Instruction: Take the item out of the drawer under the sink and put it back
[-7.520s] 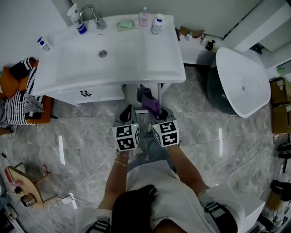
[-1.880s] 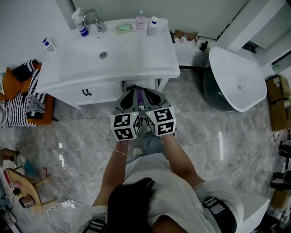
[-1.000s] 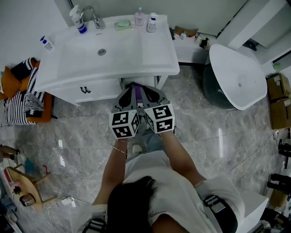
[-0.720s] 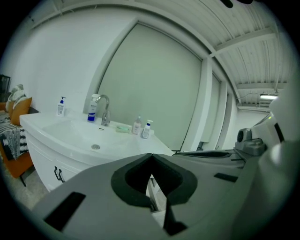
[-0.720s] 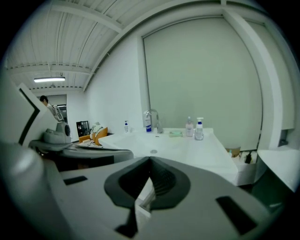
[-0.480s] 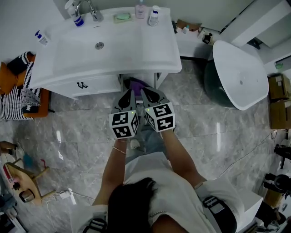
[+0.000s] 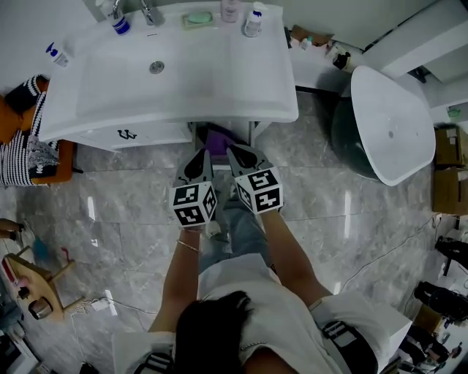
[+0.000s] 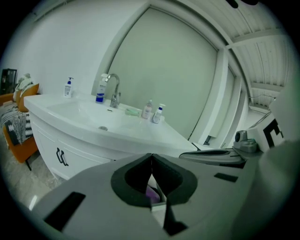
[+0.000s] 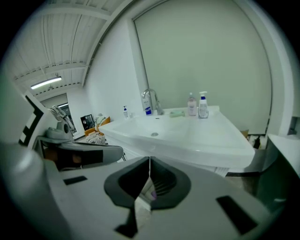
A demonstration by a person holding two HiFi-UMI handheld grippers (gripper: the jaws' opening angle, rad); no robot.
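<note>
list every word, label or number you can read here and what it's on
No text can be read in any view.
Bottles on the sink: labels too small to read.
Marker cubes: black-and-white square patterns, no letters or numbers.
Boxes at the right edge: any print too small to read.

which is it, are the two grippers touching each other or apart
Apart. The head view shows a clear gap between the left gripper and the right gripper along their whole length.
</note>
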